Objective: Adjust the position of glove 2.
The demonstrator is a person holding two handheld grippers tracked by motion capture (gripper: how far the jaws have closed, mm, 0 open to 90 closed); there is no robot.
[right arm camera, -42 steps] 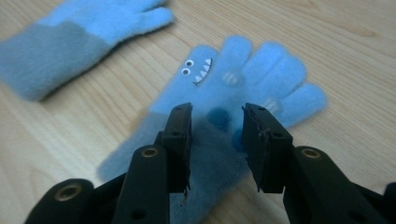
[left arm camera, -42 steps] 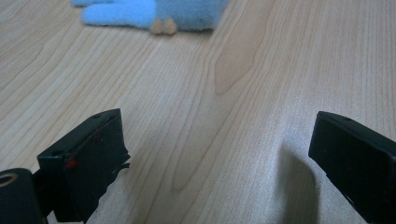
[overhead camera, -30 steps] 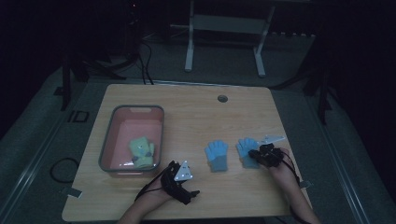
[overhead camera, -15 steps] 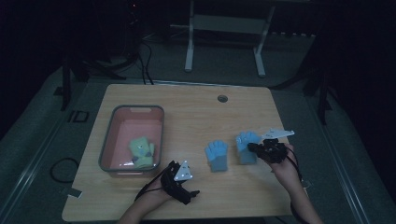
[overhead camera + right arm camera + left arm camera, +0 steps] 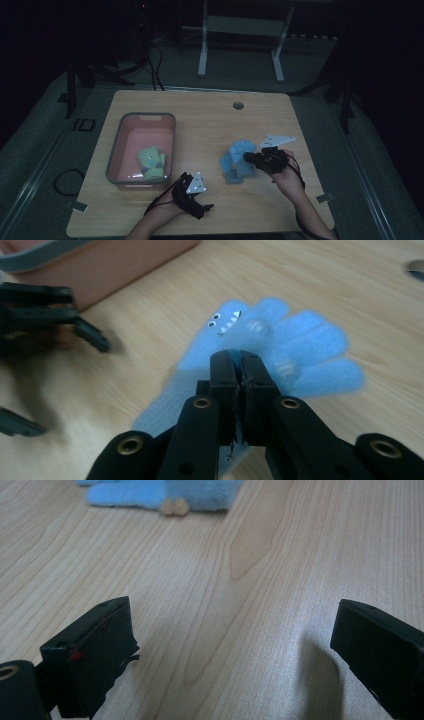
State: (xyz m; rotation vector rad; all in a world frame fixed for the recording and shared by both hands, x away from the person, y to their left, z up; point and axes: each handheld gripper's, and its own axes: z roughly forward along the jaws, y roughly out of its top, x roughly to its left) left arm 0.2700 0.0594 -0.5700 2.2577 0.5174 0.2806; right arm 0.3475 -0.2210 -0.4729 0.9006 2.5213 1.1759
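Note:
My right gripper (image 5: 250,158) (image 5: 243,371) is shut on a fuzzy blue glove (image 5: 243,150) (image 5: 305,352) with a small monster face, holding it just above the table. The glove hangs partly over a second blue glove (image 5: 229,169) that lies flat on the wood. My left gripper (image 5: 199,196) (image 5: 232,645) rests near the table's front edge. Its jaws stand wide open over bare wood with nothing between them. A blue glove (image 5: 165,492) lies ahead of it.
A pink bin with a grey rim (image 5: 122,150) (image 5: 100,265) stands at the left and holds green gloves (image 5: 151,161). A round cable hole (image 5: 238,105) sits near the table's far edge. Desk legs and cables lie on the floor beyond.
My right gripper has risen and moved left with the blue glove, which now overlaps the other glove. The left gripper has stayed still.

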